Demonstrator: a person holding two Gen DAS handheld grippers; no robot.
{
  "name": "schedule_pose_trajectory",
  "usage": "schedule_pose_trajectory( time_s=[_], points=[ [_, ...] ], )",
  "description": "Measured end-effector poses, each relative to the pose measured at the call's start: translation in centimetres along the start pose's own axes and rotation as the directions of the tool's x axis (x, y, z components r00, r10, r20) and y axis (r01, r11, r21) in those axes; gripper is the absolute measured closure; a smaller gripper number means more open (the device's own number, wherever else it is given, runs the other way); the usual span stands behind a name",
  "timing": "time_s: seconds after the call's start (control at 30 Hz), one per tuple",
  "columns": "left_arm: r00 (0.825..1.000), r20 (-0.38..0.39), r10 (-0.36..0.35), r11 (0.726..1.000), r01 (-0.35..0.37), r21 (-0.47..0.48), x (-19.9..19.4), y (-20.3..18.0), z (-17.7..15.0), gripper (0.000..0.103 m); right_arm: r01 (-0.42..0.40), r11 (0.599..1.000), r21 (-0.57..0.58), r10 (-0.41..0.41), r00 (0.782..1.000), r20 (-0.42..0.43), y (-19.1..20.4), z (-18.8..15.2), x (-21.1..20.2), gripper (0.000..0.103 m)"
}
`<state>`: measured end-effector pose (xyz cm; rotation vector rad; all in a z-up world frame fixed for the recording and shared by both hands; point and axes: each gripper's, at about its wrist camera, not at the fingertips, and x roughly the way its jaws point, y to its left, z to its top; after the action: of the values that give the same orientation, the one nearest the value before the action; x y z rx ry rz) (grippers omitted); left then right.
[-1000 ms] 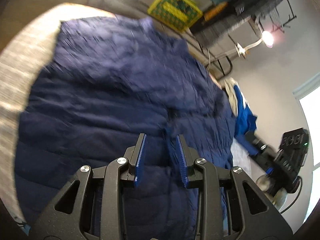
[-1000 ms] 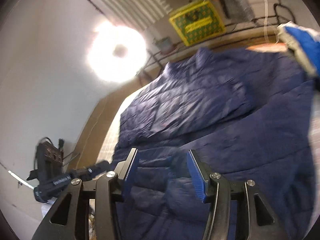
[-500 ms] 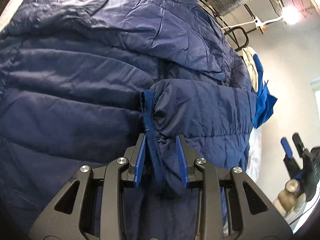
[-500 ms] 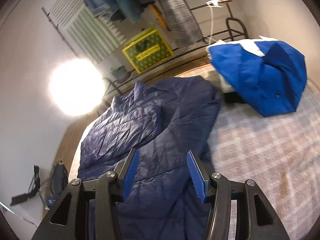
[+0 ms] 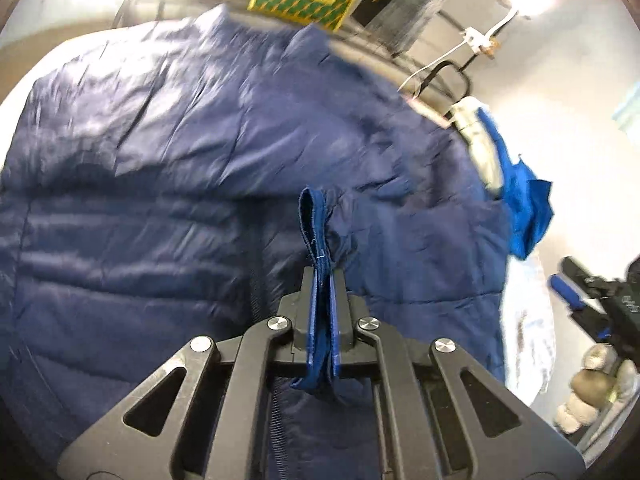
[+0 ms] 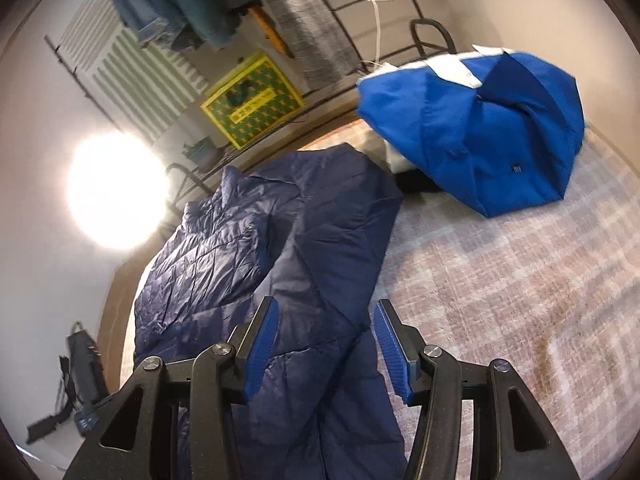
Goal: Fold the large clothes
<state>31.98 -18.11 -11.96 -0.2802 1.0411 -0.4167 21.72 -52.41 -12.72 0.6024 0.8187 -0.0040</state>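
Jacket (image 5: 192,184): lay spread on the bed (image 6: 500,300), collar far from the cameras
Left gripper (image 5: 323,300): clenched on the cuff (image 5: 314,224), sleeve ran away forward
Right gripper (image 6: 324,344): released, hovered over the jacket's right edge

Navy quilted puffer jacket (image 5: 168,184) spread flat over pale checked bedcover (image 6: 520,280), sleeve folded across front, blue-trimmed cuff (image 5: 316,224) raised upright.
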Motion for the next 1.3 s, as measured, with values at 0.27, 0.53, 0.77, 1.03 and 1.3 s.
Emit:
schedule_pose_trajectory(
  time_s=[0.27, 0.53, 0.77, 1.03, 1.3],
  points=[
    [0.989, 0.144, 0.022, 0.994, -0.036, 0.099, -3.9, -0.5, 4.5, 0.1, 0.034, 0.999, -0.018, -0.035, 0.997, -0.075, -1.0, -0.3, 1.9, 0.05],
    [0.965, 0.213, 0.153, 0.987, -0.159, 0.007, -4.4, 7.4, 8.1, 0.1, 0.029, 1.0, -0.007, -0.03, 0.982, -0.187, -1.8, -1.5, 5.8, 0.05],
    [0.932, 0.258, 0.256, 0.966, -0.253, -0.048, -4.5, 12.5, 9.2, 0.1, 0.051, 0.997, -0.056, -0.065, 0.962, -0.266, -1.3, -2.7, 9.4, 0.092],
    [0.917, 0.308, 0.254, 0.966, -0.253, -0.045, -4.9, 15.0, 11.3, 0.1, 0.095, 0.994, -0.057, -0.106, 0.964, -0.243, -1.2, -2.8, 9.4, 0.099],
    [0.915, 0.248, 0.319, 0.948, -0.304, -0.099, -2.1, 19.3, 12.5, 0.1, 0.128, 0.988, -0.085, -0.145, 0.961, -0.235, 0.3, -2.8, 10.2, 0.099]
  ],
)
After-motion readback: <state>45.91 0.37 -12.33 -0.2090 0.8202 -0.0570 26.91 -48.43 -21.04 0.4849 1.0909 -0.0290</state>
